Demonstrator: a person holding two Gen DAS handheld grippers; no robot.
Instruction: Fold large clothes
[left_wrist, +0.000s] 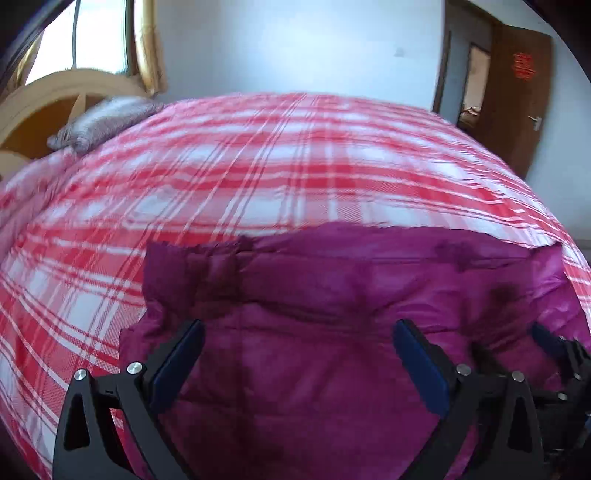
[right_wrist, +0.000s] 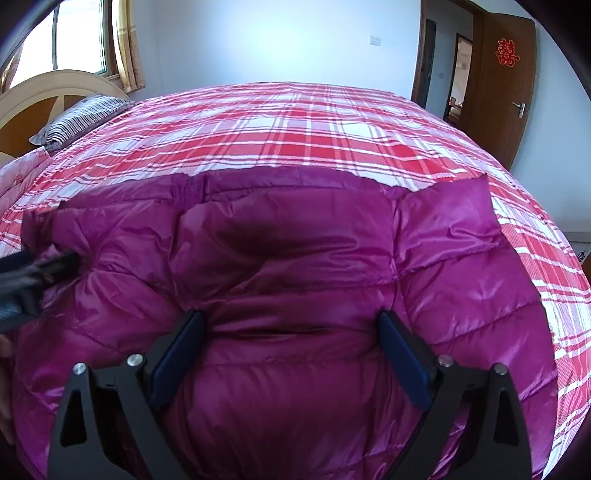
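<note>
Spread wide with nothing between their fingers, the left gripper (left_wrist: 297, 363) and right gripper (right_wrist: 291, 350) hover over the magenta down jacket (right_wrist: 295, 266) lying on the plaid bedspread (right_wrist: 314, 136), so I would pinch matching hem corners before folding evenly.

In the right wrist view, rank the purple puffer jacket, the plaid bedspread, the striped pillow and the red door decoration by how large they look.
1. purple puffer jacket and plaid bedspread: too close to rank; the jacket is nearer the camera and hides part of the bedspread.
2. striped pillow.
3. red door decoration.
</note>
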